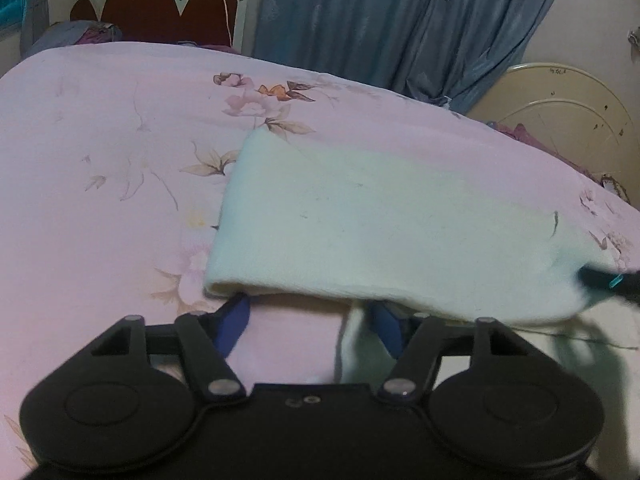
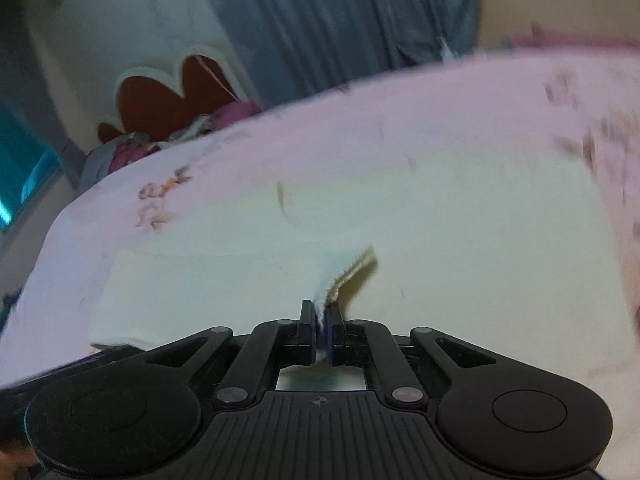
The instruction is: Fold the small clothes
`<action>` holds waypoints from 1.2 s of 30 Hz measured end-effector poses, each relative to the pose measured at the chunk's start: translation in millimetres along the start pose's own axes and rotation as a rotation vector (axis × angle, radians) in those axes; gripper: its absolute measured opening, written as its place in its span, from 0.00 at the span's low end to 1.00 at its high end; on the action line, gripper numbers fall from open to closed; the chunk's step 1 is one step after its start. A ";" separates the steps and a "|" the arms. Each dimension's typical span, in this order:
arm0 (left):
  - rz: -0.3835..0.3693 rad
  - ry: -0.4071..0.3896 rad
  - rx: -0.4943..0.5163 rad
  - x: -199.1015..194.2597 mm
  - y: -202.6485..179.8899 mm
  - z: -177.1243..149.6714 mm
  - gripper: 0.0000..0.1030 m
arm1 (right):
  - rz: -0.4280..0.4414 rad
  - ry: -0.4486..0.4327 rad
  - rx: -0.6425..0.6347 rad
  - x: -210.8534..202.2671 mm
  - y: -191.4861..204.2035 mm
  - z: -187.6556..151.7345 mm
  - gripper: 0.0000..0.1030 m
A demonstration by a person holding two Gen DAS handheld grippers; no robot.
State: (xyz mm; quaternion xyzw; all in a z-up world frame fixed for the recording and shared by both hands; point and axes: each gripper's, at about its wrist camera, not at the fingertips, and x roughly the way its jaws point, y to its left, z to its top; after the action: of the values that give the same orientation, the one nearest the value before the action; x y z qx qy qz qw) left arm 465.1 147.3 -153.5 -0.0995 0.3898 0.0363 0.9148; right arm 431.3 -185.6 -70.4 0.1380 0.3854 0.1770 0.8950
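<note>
Jaws first: the right gripper (image 2: 319, 322) has its blue pads pressed together on a pinched-up edge of the cloth (image 2: 360, 220), the fabric rising in a small peak between them. On the left gripper (image 1: 310, 316) the jaws stand spread, their tips hidden under the cloth's raised near edge, so whether they press on anything cannot be told.

Largest in view, the bed (image 1: 100, 140) carries a pink floral sheet. On it lies the pale cream cloth (image 1: 380, 220), folded over itself, its near edge lifted off the sheet. Behind the bed hangs a blue curtain (image 1: 380, 20), beside a dark red headboard (image 1: 152, 4) with a white scalloped border.
</note>
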 end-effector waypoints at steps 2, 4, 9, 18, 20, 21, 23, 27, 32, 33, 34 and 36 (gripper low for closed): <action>-0.004 0.003 -0.003 -0.6 4.0 2.1 0.56 | -0.036 -0.073 -0.014 -20.9 -3.2 6.3 0.03; -0.011 0.010 0.000 -2.4 7.6 4.2 0.50 | -0.098 -0.165 0.013 -48.7 -18.6 14.0 0.03; -0.019 0.009 0.011 -1.0 16.3 7.1 0.25 | -0.171 -0.130 0.035 -60.7 -52.2 9.6 0.04; -0.100 -0.005 -0.044 -9.4 27.1 11.7 0.16 | -0.186 -0.119 0.067 -66.9 -63.0 1.3 0.04; -0.095 -0.024 -0.043 -13.8 24.2 11.8 0.24 | -0.192 -0.120 0.075 -68.9 -64.8 1.0 0.04; -0.095 -0.034 -0.044 -15.7 23.3 11.7 0.24 | -0.195 -0.120 0.078 -69.7 -66.3 1.3 0.04; -0.118 -0.045 -0.057 -17.4 23.1 12.2 0.24 | -0.203 -0.120 0.083 -71.7 -70.1 1.2 0.04; -0.145 -0.073 -0.065 -19.4 19.7 15.4 0.22 | -0.213 -0.126 0.087 -78.7 -73.7 -0.1 0.04; -0.197 -0.071 -0.048 -14.8 10.4 19.2 0.19 | -0.229 -0.128 0.087 -83.4 -78.5 -1.2 0.04; -0.201 -0.071 -0.038 -14.4 6.9 19.3 0.19 | -0.232 -0.128 0.089 -84.0 -80.4 -1.3 0.04; -0.205 -0.073 -0.025 -14.2 2.9 19.8 0.18 | -0.235 -0.127 0.093 -84.4 -82.2 -1.3 0.04; -0.219 -0.072 -0.007 -12.2 -3.3 21.3 0.18 | -0.240 -0.126 0.098 -85.1 -85.7 -1.6 0.04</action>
State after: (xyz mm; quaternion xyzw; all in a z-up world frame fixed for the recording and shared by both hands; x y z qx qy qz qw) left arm 472.1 148.6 -129.7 -0.1431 0.3432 -0.0590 0.9264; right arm 393.6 -298.5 -49.8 0.1454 0.3504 0.0405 0.9244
